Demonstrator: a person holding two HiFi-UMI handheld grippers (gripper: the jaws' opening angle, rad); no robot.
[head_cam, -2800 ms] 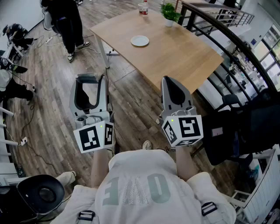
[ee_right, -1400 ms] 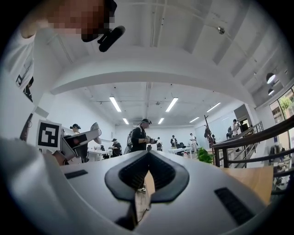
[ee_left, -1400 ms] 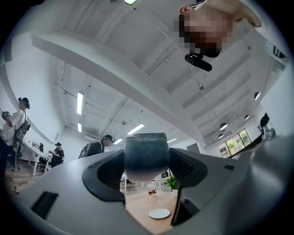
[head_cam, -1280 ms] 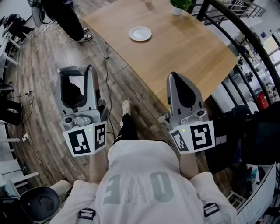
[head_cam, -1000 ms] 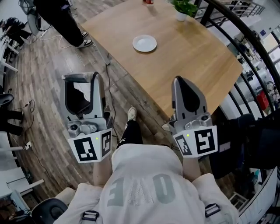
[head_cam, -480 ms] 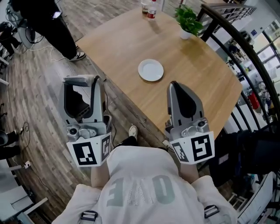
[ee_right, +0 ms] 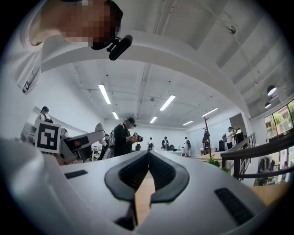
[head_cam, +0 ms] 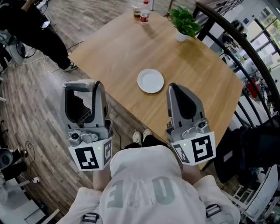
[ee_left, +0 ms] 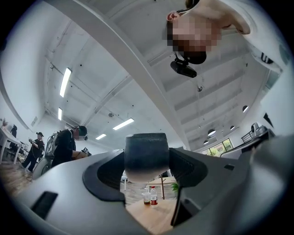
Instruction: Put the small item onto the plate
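1. the left gripper (head_cam: 85, 86) is clamped on the small item (ee_left: 147, 155), a dark, blunt-ended piece. in the left gripper view it fills the gap between the two pads, and its pale underside is seen from below.
2. the gripper is held upright and level with the table's near edge, probably so the item is carried without slipping.
3. the right gripper (head_cam: 175, 87) is closed on nothing. in the right gripper view its pads meet at the tip and only a sliver of tabletop is seen in the slot below them. it is judged to be kept shut and idle, since only one item has to be moved.
4. the plate (head_cam: 150, 80) is empty. it lies on the wooden table (head_cam: 118, 48), just ahead of the right gripper's tip and slightly to its left. from the left gripper it is ahead and to the right.
5. a potted plant (head_cam: 183, 22), a bottle (head_cam: 144, 10) and a cup (head_cam: 136, 9) stand well beyond both grippers at the table's far side, apart from the plate.
6. the item has not yet been set down. a reach forward and rightward by the left gripper is judged to be called for, then a lowering over the plate before the jaws are released.
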